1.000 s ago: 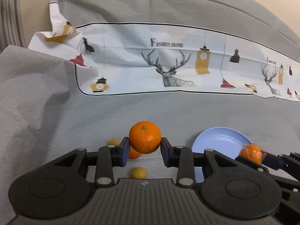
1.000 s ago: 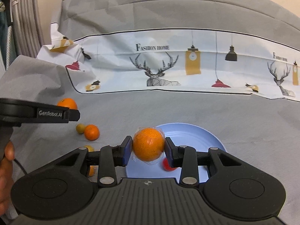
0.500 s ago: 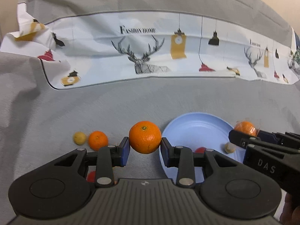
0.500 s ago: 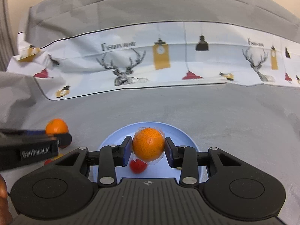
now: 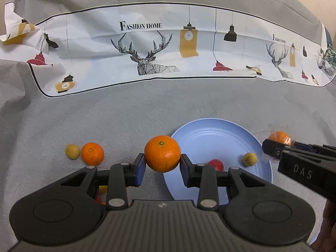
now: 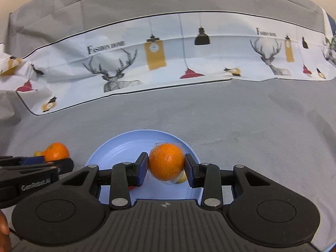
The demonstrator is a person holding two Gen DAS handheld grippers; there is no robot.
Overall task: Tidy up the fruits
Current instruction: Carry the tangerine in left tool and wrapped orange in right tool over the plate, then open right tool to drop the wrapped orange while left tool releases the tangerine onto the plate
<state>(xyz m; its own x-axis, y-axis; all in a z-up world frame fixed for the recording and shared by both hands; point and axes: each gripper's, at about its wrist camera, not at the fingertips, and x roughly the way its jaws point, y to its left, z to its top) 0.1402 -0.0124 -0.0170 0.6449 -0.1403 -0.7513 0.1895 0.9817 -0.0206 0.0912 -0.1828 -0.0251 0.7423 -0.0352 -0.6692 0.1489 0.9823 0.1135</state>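
Note:
My left gripper (image 5: 162, 164) is shut on a bare orange (image 5: 162, 156), held above the grey cloth just left of the blue plate (image 5: 212, 134). My right gripper (image 6: 166, 169) is shut on an orange in clear film (image 6: 166, 161), over the plate (image 6: 126, 145). In the left wrist view the right gripper (image 5: 277, 145) comes in from the right with its wrapped orange (image 5: 280, 137) at the plate's right rim. A small red fruit (image 5: 216, 164) and a small yellow fruit (image 5: 250, 159) lie on the plate.
A loose orange (image 5: 92, 153) and a small yellow fruit (image 5: 72, 151) lie on the cloth left of the plate. More small fruit (image 5: 102, 189) shows under the left gripper's finger. A white printed cloth (image 5: 147, 48) runs across the back.
Both grippers have swung to the right with their oranges still held. The plate now sits under the right gripper and close beside the left one.

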